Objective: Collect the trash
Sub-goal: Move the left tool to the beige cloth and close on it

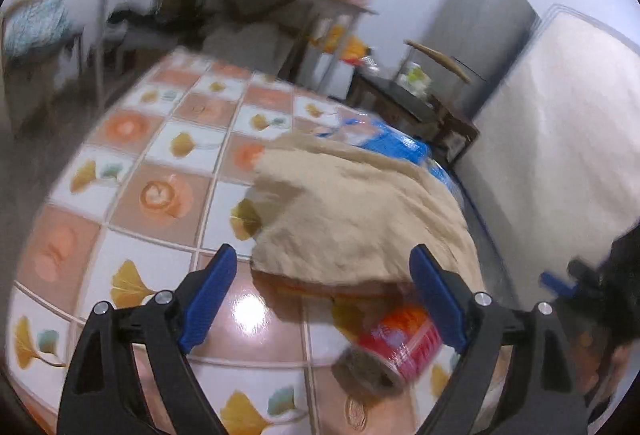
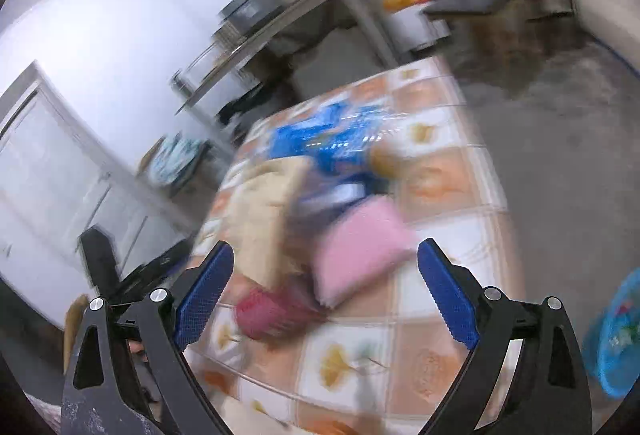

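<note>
I am holding both tongs spread wide, nothing between them. Just below and inside the right finger of my left tongs [image 1: 324,299], a red can [image 1: 394,347] is lying on its side on the tiled surface [image 1: 160,163], its open end toward me, close beside a beige cloth [image 1: 360,211]. My right tongs [image 2: 326,295] are hovering farther off, so I judge the left nearer.

We see a red can [image 1: 396,347] lying on its side on the worktop [image 1: 160,155], open end toward us, just beside a beige cloth [image 1: 352,211]. A pink pad [image 2: 360,247] rests tilted by the cloth, and a blue wrapper [image 2: 332,139] lies behind them, blurred.
</note>
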`<state>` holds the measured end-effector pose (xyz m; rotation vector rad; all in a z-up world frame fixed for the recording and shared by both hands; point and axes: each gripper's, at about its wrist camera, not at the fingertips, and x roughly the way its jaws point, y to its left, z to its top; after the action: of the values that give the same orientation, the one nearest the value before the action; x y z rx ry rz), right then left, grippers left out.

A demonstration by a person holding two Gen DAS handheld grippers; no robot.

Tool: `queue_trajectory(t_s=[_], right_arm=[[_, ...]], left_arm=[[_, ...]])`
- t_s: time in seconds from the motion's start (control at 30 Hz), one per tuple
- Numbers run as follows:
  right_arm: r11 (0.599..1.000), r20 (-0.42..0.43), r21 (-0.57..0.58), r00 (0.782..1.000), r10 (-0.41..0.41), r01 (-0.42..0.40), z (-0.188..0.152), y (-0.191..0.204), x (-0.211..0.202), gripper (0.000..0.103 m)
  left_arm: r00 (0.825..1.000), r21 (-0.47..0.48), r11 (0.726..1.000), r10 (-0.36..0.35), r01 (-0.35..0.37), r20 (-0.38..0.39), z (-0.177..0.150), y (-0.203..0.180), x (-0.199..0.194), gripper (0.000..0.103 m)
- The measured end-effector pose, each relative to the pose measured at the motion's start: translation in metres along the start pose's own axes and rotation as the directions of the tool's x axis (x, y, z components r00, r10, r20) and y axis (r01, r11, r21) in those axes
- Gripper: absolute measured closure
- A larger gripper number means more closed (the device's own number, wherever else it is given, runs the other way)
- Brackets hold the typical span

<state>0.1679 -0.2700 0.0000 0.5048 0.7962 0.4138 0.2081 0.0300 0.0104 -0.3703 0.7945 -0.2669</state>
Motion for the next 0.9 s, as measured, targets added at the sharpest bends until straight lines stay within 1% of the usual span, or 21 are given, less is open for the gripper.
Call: queue_trajectory(t_s=[0.03, 0.1, 0.13, 0.2, 0.23, 0.27, 0.3, 0.33, 0.37, 0.4, 0.43, 0.47, 0.53, 0.6, 0.63, 0.67, 0.7, 0.73, 0.83, 0.9], right_arm=[[1.000, -0.020, -0.017, 1.000, 0.010, -0.010, 0.007, 0.010, 0.013, 0.014], [0.999, -0.055, -0.037, 0.998, -0.006, 0.004, 0.020, 0.022, 0.044, 0.014], [0.999, -0.064, -0.041, 0.998, -0.012, 0.009, 0.024, 0.025, 0.050, 0.014], [0.998, -0.089, -0.043, 0.995, -0.050, 0.046, 0.030, 0.034, 0.073, 0.019], [0.997, -0.098, -0.045, 0.993, -0.061, 0.057, 0.028, 0.037, 0.077, 0.024], [0.997, -0.113, -0.045, 0.991, -0.074, 0.070, 0.030, 0.036, 0.087, 0.029], [0.996, -0.121, -0.045, 0.989, -0.083, 0.078, 0.031, 0.046, 0.090, 0.031], [0.995, -0.131, -0.046, 0.987, -0.093, 0.088, 0.031, 0.045, 0.095, 0.037], [0.994, -0.141, -0.045, 0.985, -0.100, 0.095, 0.029, 0.045, 0.099, 0.044], [0.994, -0.148, -0.042, 0.984, -0.103, 0.098, 0.029, 0.046, 0.100, 0.048], [0.995, -0.155, -0.035, 0.983, -0.103, 0.098, 0.029, 0.047, 0.100, 0.057], [0.995, -0.161, -0.031, 0.982, -0.102, 0.098, 0.029, 0.050, 0.098, 0.066], [0.995, -0.162, -0.031, 0.981, -0.103, 0.100, 0.028, 0.054, 0.096, 0.075], [0.994, -0.152, -0.042, 0.982, -0.110, 0.104, 0.028, 0.060, 0.097, 0.082], [0.994, -0.151, -0.044, 0.983, -0.103, 0.098, 0.029, 0.063, 0.100, 0.093], [0.995, -0.156, -0.044, 0.983, -0.092, 0.087, 0.030, 0.066, 0.103, 0.097], [0.996, -0.153, -0.048, 0.984, -0.087, 0.080, 0.031, 0.068, 0.100, 0.098], [0.995, -0.146, -0.060, 0.986, -0.086, 0.078, 0.031, 0.072, 0.099, 0.099], [0.994, -0.121, -0.088, 0.989, -0.081, 0.071, 0.033, 0.081, 0.098, 0.101], [0.993, -0.102, -0.105, 0.993, -0.055, 0.045, 0.033, 0.092, 0.092, 0.102]], left_arm=[[0.999, -0.020, 0.999, -0.030, 0.029, -0.032, 0.006, 0.006, 0.009, 0.017], [0.997, -0.024, 0.999, -0.042, 0.040, -0.061, 0.017, 0.010, 0.024, 0.017], [0.996, -0.007, 0.999, -0.048, 0.047, -0.076, 0.022, 0.010, 0.033, 0.017], [0.994, 0.033, 0.999, -0.037, 0.040, -0.103, 0.028, 0.006, 0.050, 0.017], [0.994, 0.052, 0.998, -0.026, 0.032, -0.108, 0.029, 0.004, 0.056, 0.017], [0.994, 0.078, 0.997, 0.002, 0.007, -0.110, 0.030, 0.002, 0.063, 0.017], [0.993, 0.098, 0.995, 0.017, -0.005, -0.117, 0.030, 0.000, 0.068, 0.022], [0.992, 0.109, 0.994, 0.016, -0.003, -0.122, 0.030, -0.001, 0.071, 0.026], [0.993, 0.113, 0.993, -0.001, 0.014, -0.114, 0.030, -0.002, 0.071, 0.029], [0.994, 0.116, 0.993, -0.009, 0.021, -0.109, 0.030, -0.002, 0.070, 0.038], [0.995, 0.128, 0.991, -0.016, 0.030, -0.102, 0.029, -0.005, 0.067, 0.049], [0.995, 0.139, 0.990, -0.019, 0.032, -0.097, 0.029, -0.006, 0.065, 0.053], [0.996, 0.159, 0.986, -0.030, 0.044, -0.089, 0.027, -0.009, 0.060, 0.072], [0.996, 0.164, 0.985, -0.038, 0.051, -0.083, 0.027, -0.009, 0.057, 0.080], [0.996, 0.165, 0.985, -0.038, 0.051, -0.079, 0.027, -0.008, 0.056, 0.088], [0.996, 0.163, 0.985, -0.050, 0.062, -0.077, 0.027, -0.007, 0.054, 0.093], [0.995, 0.160, 0.985, -0.058, 0.069, -0.075, 0.027, -0.005, 0.053, 0.100], [0.995, 0.155, 0.985, -0.067, 0.078, -0.075, 0.027, -0.004, 0.051, 0.102], [0.994, 0.138, 0.986, -0.088, 0.096, -0.063, 0.028, 0.000, 0.045, 0.103], [0.992, 0.128, 0.984, -0.120, 0.124, -0.041, 0.026, 0.003, 0.032, 0.103]])
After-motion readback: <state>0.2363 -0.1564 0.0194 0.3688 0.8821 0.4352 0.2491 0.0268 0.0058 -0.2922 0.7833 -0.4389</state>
